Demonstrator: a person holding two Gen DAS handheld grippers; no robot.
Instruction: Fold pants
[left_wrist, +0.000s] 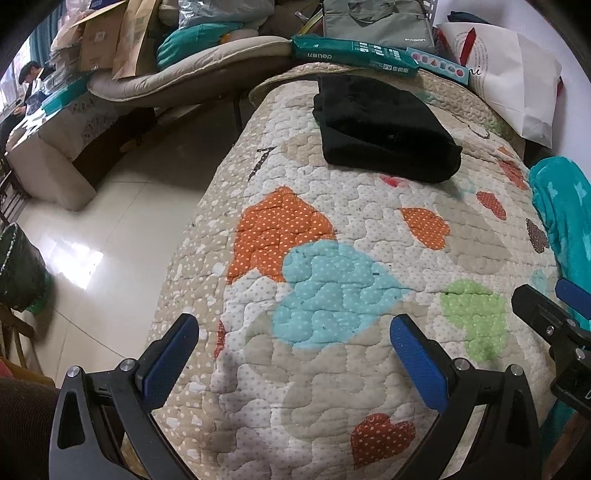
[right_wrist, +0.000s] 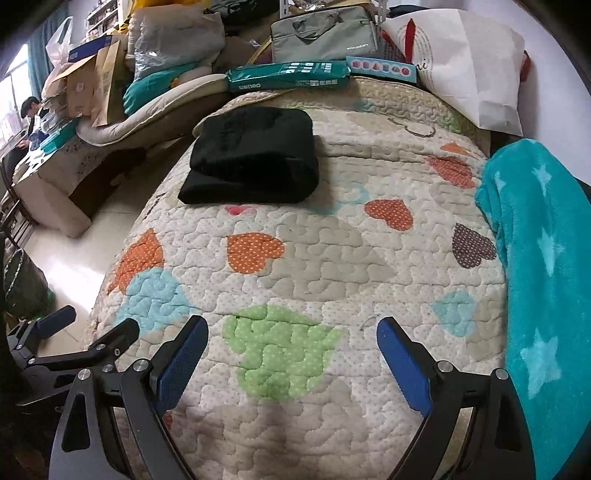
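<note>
The folded black fleece pants (right_wrist: 251, 157) hide their underside near the heart-patterned quilt's (right_wrist: 332, 258) far edge; a teal starred blanket (right_wrist: 539, 258) drapes the right edge; the left gripper (left_wrist: 295, 339) and right gripper (right_wrist: 291, 343) both gape, empty.

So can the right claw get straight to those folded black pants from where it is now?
Probably yes. The right claw is open, and only bare quilt lies between it and the folded black pants. The teal blanket sits off to the side.
</note>
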